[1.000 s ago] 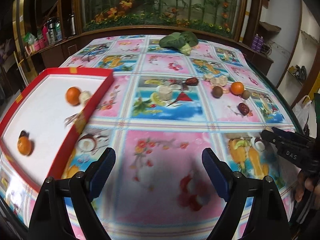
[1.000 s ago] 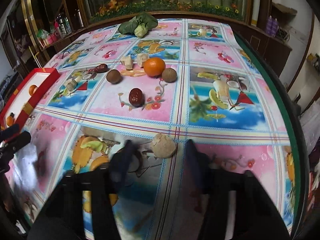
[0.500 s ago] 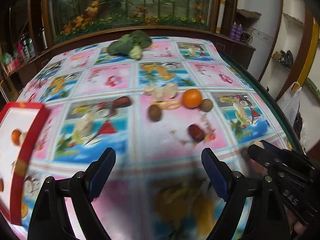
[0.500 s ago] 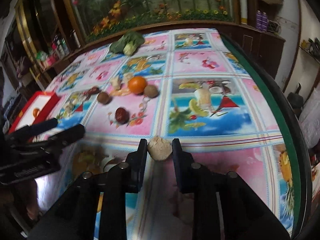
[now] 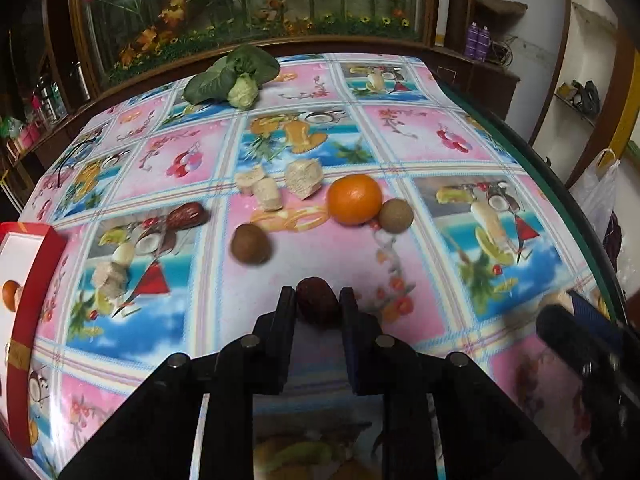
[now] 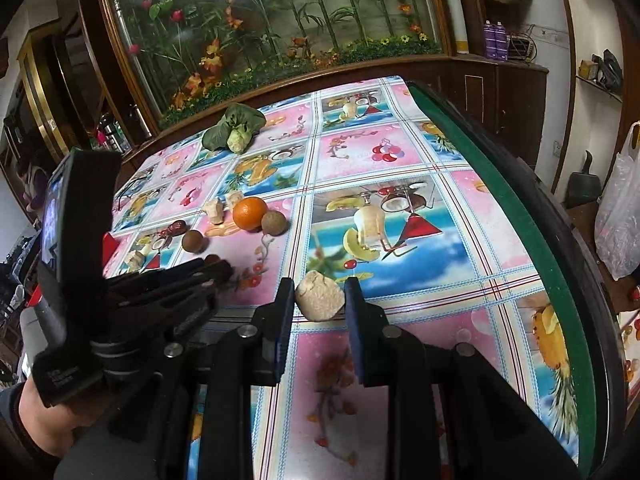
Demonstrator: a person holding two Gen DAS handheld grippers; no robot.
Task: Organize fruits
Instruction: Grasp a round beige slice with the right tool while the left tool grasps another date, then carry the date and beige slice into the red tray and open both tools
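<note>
My left gripper [image 5: 316, 295] is shut on a dark red date [image 5: 318, 309] on the fruit-print tablecloth; both pads press its sides. My right gripper [image 6: 320, 285] is shut on a beige lumpy piece [image 6: 320, 299] near the table's right edge. Beyond the date lie an orange [image 5: 354, 199], two brown round fruits [image 5: 251, 244] [image 5: 396, 216], a second date [image 5: 188, 215] and several beige chunks [image 5: 304, 178]. A red tray [image 5: 38, 276] with a white floor shows at the left edge, with an orange fruit [image 5: 10, 290] in it. In the right wrist view the left gripper [image 6: 216, 268] reaches in from the left.
A leafy green vegetable [image 5: 236, 78] lies at the far end of the table. The green table rim [image 6: 520, 216] runs along the right side. A hand [image 6: 44, 420] holds the left tool. A wooden cabinet with a glass plant display stands behind; a plastic bag [image 6: 620, 216] hangs at right.
The left gripper swung right, away from the tray, and closed from wide open onto the dark red date. The right gripper closed onto the beige piece and keeps hold of it.
</note>
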